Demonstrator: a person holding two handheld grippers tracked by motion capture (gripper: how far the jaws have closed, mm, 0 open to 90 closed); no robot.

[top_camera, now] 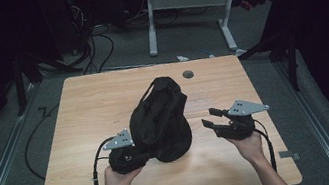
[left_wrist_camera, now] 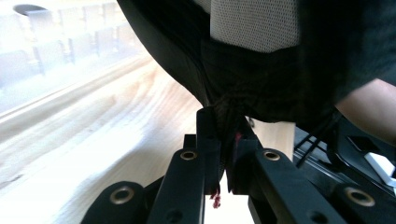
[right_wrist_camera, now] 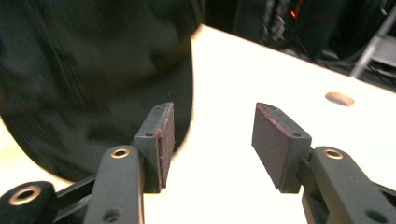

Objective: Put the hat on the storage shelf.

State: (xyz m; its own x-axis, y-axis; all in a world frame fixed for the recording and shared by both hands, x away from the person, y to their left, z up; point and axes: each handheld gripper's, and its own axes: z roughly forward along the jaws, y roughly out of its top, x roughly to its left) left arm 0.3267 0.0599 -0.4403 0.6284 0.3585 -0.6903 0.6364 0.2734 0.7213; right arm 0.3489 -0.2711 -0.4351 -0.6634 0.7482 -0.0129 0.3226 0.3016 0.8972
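A black fabric bag (top_camera: 162,118) lies slumped in the middle of the wooden table (top_camera: 88,105), its loop handle pointing to the far side. My left gripper (top_camera: 146,152) is at the bag's near left edge. In the left gripper view its jaws (left_wrist_camera: 224,126) are shut on a fold of the black fabric (left_wrist_camera: 261,79), below a grey mesh patch (left_wrist_camera: 254,23). To the right of the bag my right gripper (top_camera: 207,118) stands open and apart from it. In the right gripper view its pads (right_wrist_camera: 212,135) hold nothing, with the bag (right_wrist_camera: 84,70) just to their left.
A round cable hole (top_camera: 188,74) sits in the tabletop behind the bag, also seen as the hole (right_wrist_camera: 339,98) in the right gripper view. Bare wood lies left and right of the bag. Beyond the table stand a white desk frame (top_camera: 151,23) and floor cables (top_camera: 94,48).
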